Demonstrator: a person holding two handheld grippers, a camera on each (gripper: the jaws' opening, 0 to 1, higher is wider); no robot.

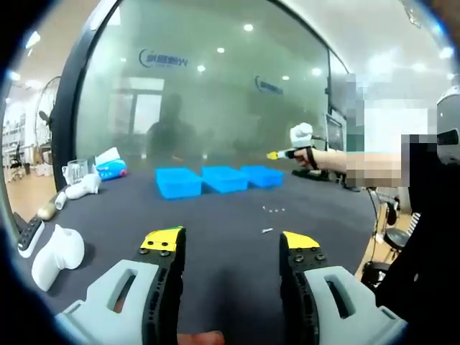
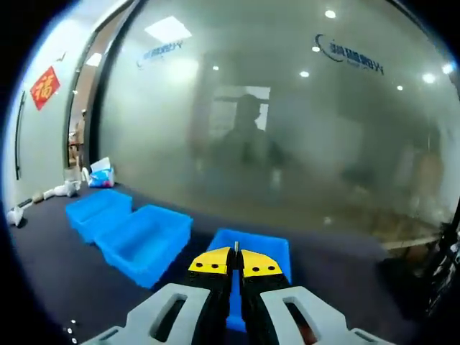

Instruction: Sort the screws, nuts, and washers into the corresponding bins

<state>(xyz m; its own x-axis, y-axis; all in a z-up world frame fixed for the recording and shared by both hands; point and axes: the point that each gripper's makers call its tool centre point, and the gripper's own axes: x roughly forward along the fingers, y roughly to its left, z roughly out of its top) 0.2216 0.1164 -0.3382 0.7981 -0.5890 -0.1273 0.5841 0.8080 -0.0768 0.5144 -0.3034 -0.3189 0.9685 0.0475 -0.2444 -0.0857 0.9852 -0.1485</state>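
Right claw (image 2: 236, 263) pinches a screw (image 2: 236, 246) over the rightmost bin (image 2: 269, 248)

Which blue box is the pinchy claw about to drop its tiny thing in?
On the dark table, three blue bins sit in a row before the frosted glass wall. The right gripper, pinching a small metal piece, hovers over the end bin, farthest from the tissue pack.

Frosted glass wall (image 1: 215, 93), tissue pack (image 1: 111, 169).
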